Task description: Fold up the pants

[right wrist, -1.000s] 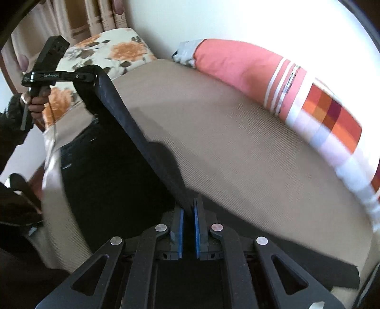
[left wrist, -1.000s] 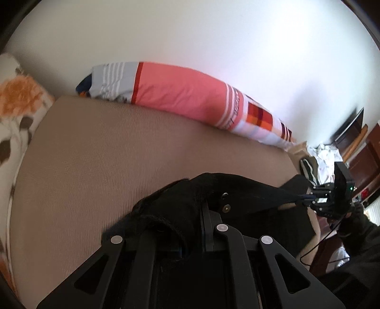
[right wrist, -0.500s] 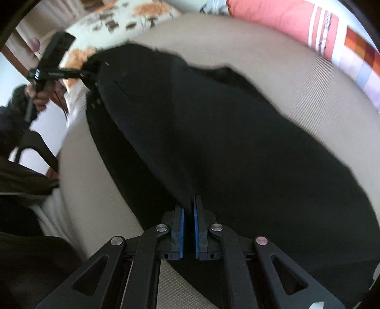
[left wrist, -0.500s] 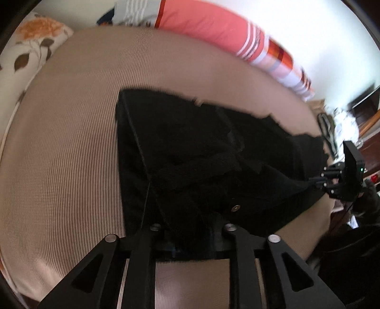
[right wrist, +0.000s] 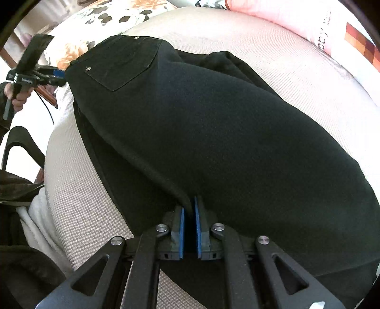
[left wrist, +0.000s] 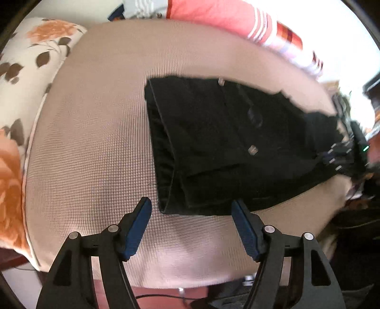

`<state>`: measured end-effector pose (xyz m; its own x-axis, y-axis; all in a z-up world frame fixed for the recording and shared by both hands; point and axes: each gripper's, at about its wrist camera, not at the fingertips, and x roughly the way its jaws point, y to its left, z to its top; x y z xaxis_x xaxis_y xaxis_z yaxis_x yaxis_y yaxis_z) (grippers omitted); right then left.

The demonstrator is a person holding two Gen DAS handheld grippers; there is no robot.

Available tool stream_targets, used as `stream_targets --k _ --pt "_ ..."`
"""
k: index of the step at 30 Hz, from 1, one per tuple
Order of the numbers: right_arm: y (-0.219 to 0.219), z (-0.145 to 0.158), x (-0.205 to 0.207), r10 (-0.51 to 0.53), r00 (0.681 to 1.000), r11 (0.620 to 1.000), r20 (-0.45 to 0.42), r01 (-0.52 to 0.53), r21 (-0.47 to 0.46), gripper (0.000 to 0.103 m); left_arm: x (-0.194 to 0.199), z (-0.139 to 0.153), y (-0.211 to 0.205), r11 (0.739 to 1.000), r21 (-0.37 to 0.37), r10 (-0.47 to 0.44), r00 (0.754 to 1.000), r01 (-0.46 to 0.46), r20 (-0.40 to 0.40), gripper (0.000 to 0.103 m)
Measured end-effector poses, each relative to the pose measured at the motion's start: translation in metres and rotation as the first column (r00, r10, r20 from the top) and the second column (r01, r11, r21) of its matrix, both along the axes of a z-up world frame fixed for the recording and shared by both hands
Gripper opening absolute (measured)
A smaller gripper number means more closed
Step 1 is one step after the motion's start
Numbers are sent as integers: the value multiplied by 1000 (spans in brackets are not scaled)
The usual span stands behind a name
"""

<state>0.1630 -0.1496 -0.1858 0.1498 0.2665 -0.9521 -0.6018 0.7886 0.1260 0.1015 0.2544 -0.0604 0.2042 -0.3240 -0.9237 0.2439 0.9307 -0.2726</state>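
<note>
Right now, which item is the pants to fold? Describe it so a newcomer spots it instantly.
Start at the wide beige woven mattress, bordered by an orange-flowered pillow and a pink striped bolster. Lying across its middle is the black cotton pants, with a rear patch pocket and metal rivets. It is the only dark item on the pale surface, and the right claw pinches its edge.

Black left gripper (left wrist: 191, 209), blue pads, silver screws, black cable
</note>
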Motion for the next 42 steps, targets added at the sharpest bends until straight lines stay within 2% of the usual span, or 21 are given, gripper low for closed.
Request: stream_targets --k 2,4,5,6,8,11,14,16,17,18,20,22,24,25,27,29,32,34,37,40,42 --pt "2 0 -2 1 1000 1000 11 -1 -1 9 -1 12 13 991 -89 97 995 -97 -15 70" --pt "2 -1 -2 -2 1000 1000 15 2 6 9 -1 19 23 962 -169 204 977 -213 -67 70" --pt "2 0 -1 -5 1000 1000 15 5 10 9 -2 20 28 934 -210 270 957 -288 -110 70" --pt "2 0 -1 -10 1000 1000 14 10 15 9 -3 21 31 895 -259 334 930 -365 -156 70" --pt "3 0 -1 -14 1000 1000 16 14 23 9 -11 17 28 831 -305 408 883 -465 -233 70" --pt "1 0 0 -19 1000 999 23 19 31 9 -13 2 17 774 -297 472 822 -559 -317 69" --pt "0 -1 1 -23 999 999 27 22 36 9 -15 -18 9 752 -257 507 782 -607 -364 67" --pt "-7 -1 -3 -26 999 999 31 25 38 9 -13 -28 6 736 -238 530 757 -634 -382 60" --pt "-6 -3 -3 -29 999 999 32 27 37 9 -11 -33 6 722 -242 542 747 -648 -385 53" --pt "-5 -2 -4 -31 999 999 35 29 36 9 -9 -37 6 709 -248 553 739 -660 -386 41" --pt "-6 -1 -8 -48 998 998 35 47 43 9 -6 -40 6 699 -248 567 731 -671 -380 32" --pt "-9 3 -10 -72 997 996 38 70 63 8 0 -31 1 732 -234 563 762 -640 -321 24" --pt "-12 11 -14 -83 995 994 53 79 81 8 9 -10 -6 784 -252 525 822 -568 -221 22" --pt "-13 17 -16 -91 994 992 55 85 93 8 13 -3 -7 799 -269 505 843 -538 -184 21" --pt "-14 28 -21 -100 993 989 58 92 120 8 21 12 -7 814 -300 480 867 -497 -133 21" --pt "-12 37 -28 -92 995 986 49 84 145 8 32 20 -2 846 -308 429 899 -435 -92 21" --pt "-1 42 -41 -47 997 991 67 39 126 8 42 8 -7 903 -230 354 932 -362 -77 21" --pt "4 31 -43 -38 999 992 37 34 119 8 41 -10 -5 924 -171 328 938 -343 -110 21" --pt "10 11 -49 -22 1000 996 7 21 82 8 34 -34 2 922 -154 327 928 -355 -179 21" --pt "11 1 -49 -22 999 997 -26 24 72 8 28 -36 1 929 -139 318 932 -343 -172 21" --pt "10 1 -46 -13 999 997 -38 16 73 8 24 -37 -5 945 -94 298 943 -313 -148 22"
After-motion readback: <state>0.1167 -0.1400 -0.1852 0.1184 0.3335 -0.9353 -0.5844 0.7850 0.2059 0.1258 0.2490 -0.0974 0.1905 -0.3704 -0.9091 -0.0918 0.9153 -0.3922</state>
